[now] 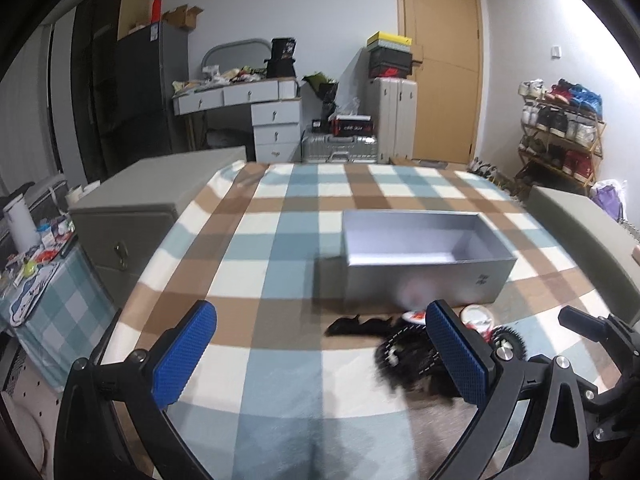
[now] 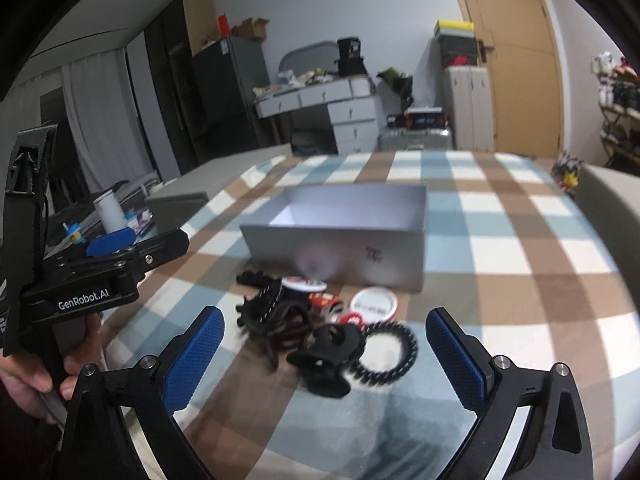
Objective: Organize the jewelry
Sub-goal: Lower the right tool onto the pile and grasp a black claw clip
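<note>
Left jaws: left gripper (image 1: 320,352) spread wide, nothing between the blue pads; it hovers over the checked tablecloth (image 1: 280,240).
Left view, box: grey open box (image 1: 424,276) stands on the cloth ahead and to the right, interior bare as far as visible.
Left view, jewelry: dark pile of hair ties and bands (image 1: 404,344) lies just in front of the box, partly hidden behind the right-hand pad; image blurred, items not separable.
Right jaws: right gripper (image 2: 324,356) likewise spread wide, gripping nothing.
Right view, jewelry: pile (image 2: 288,320) lies on the cloth between the pads and the box (image 2: 340,252); black spiral hair tie (image 2: 384,354) at its right, black clip (image 2: 328,354) beside it, round badges (image 2: 374,302) nearer the box.
Right view, other tool: left gripper (image 2: 108,256) seen at left, held in a hand (image 2: 36,376).
</note>
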`<state>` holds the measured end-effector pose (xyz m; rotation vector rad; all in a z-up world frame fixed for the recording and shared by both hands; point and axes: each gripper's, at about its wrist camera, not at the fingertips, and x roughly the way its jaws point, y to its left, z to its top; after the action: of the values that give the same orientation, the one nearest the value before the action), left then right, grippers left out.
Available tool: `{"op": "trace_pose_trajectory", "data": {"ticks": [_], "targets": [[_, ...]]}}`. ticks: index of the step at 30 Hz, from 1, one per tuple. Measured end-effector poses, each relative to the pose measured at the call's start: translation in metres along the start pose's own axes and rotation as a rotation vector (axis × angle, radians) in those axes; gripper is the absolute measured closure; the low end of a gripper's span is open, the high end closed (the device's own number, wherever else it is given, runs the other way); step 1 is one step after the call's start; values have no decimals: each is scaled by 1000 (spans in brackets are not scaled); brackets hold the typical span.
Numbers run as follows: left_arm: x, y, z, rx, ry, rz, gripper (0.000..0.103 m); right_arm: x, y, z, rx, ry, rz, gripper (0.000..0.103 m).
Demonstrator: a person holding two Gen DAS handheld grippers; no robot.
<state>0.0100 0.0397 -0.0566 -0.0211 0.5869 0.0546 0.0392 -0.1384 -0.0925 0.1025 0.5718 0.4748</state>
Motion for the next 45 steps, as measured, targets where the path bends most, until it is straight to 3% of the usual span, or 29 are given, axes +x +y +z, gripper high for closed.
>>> {"op": "trace_pose_trajectory", "data": {"ticks": [10, 17, 22, 28, 36, 40, 45], "targets": [[3, 8, -8, -15, 38, -1, 1, 19, -2, -8, -1, 64, 20, 27], [1, 6, -9, -25, 44, -74, 1, 23, 2, -14, -21, 98, 3, 57], [-6, -1, -7, 1, 18, -136, 1, 21, -1, -15, -18, 91, 4, 59], [-13, -21, -3, 100, -9, -209, 1, 13, -11, -16, 36, 59, 40, 59], [4, -42, -3, 189, 81, -325, 1, -17, -32, -15, 134, -39, 106, 59], [4, -63, -7, 302, 67, -316, 1, -29, -45, -16, 173, -69, 89, 59], [11, -87, -8, 440, 69, -229, 1, -35, -56, -18, 200, -79, 62, 59]]}}
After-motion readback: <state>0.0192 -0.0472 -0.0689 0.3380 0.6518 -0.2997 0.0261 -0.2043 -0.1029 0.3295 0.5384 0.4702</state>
